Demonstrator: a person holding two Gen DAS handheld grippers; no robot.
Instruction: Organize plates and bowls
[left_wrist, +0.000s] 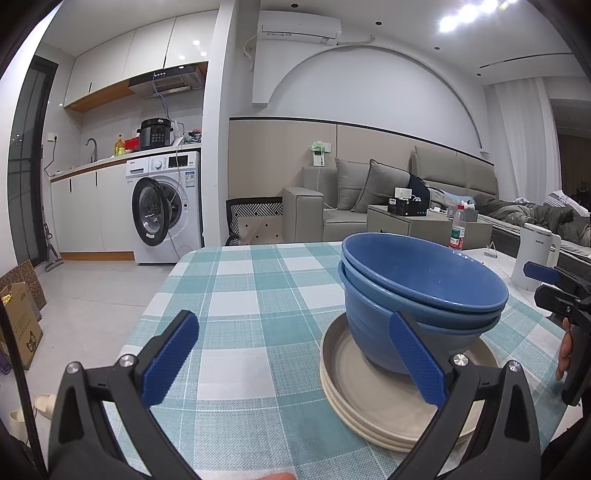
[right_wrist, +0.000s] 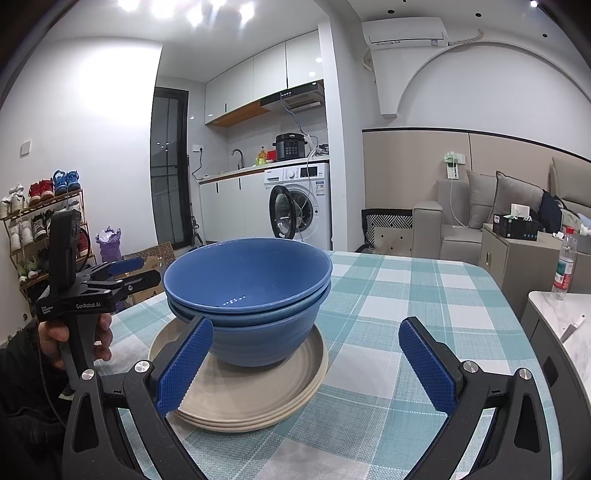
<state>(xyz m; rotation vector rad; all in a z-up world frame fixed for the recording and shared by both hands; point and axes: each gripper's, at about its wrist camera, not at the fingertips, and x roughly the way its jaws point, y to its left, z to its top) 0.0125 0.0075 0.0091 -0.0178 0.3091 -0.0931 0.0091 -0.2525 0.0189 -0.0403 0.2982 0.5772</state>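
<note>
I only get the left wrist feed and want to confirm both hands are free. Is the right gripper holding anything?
Observer: No. The right gripper is open, with nothing between its fingers.
Operator: Is the top bowl empty right down to the bottom?
Observer: Yes. The top bowl is bare inside.
Operator: What's behind the left gripper?
Observer: A shoe rack, well beyond the table.
</note>
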